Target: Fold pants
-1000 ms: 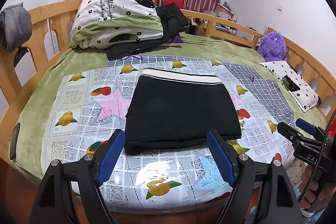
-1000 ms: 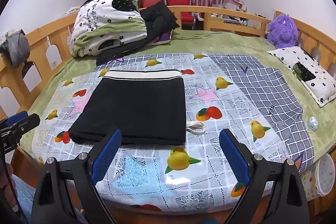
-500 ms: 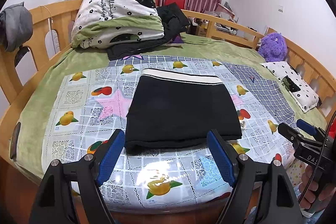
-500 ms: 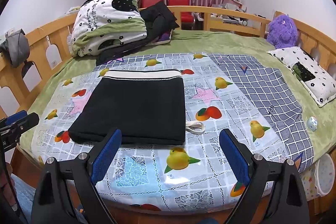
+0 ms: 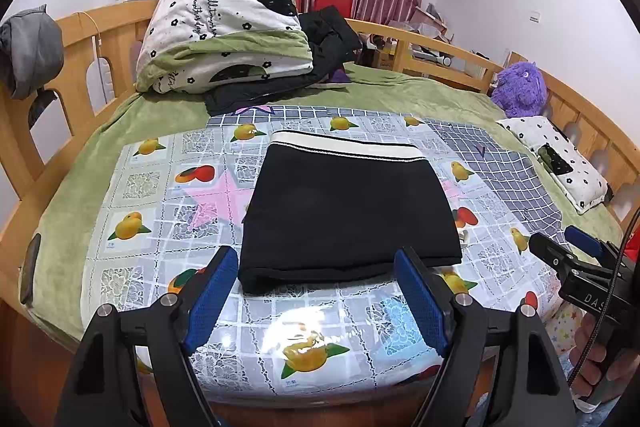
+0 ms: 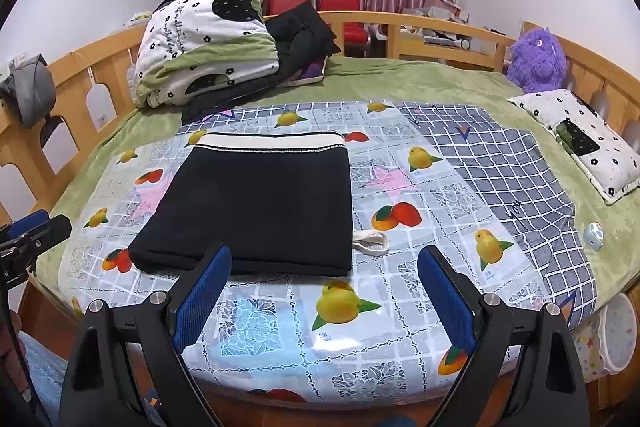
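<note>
- The pants (image 5: 348,211), black with a white waistband at the far edge, are seen folded into a flat rectangle on the fruit-patterned plastic sheet (image 5: 132,227) that covers the bed (image 5: 400,91).
- A white drawstring loop (image 6: 370,242) is seen lying on the sheet, just beside the right edge of the pants.
- The left tongs (image 5: 316,301) are held spread wide above the near edge of the bed, just short of the near fold of the pants; nothing is pinched between the blue pads (image 5: 210,297).
- The right tongs (image 6: 324,301) are likewise held spread, with nothing between them, near the front right corner of the pants.
- Each set of tongs is caught at the margin of the other camera's view, gripped by a hand (image 5: 600,359).
- A folded quilt (image 5: 224,31) and dark clothes (image 5: 328,43) are piled at the far end of the bed.
- A purple plush toy (image 6: 538,61) and a small pillow (image 6: 580,143) are seen along the right rail.
</note>
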Demonstrator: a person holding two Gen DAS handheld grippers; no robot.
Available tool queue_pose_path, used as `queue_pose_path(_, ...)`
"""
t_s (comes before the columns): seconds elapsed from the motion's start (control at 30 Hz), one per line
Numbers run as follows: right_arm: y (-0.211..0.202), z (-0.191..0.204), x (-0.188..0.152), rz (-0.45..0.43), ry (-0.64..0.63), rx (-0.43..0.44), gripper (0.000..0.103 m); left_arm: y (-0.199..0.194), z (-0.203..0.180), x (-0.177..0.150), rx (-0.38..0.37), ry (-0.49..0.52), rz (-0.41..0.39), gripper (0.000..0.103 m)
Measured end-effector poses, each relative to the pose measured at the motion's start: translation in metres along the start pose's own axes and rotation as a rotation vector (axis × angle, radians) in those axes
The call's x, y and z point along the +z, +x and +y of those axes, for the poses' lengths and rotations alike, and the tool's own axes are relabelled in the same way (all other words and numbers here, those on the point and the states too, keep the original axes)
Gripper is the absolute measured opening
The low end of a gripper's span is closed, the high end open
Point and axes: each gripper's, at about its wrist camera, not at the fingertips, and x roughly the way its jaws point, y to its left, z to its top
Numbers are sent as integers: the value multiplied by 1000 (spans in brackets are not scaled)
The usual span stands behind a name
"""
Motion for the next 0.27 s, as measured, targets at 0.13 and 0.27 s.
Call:
queue_pose_path(0.13,1,1,0,-4,-6,-10,93,0,0,-1,2,1,-3,79)
queue_pose_path(0.27,3,3,-1,-2,-15,-15,93,-1,-2,-2,0,11,-5,79)
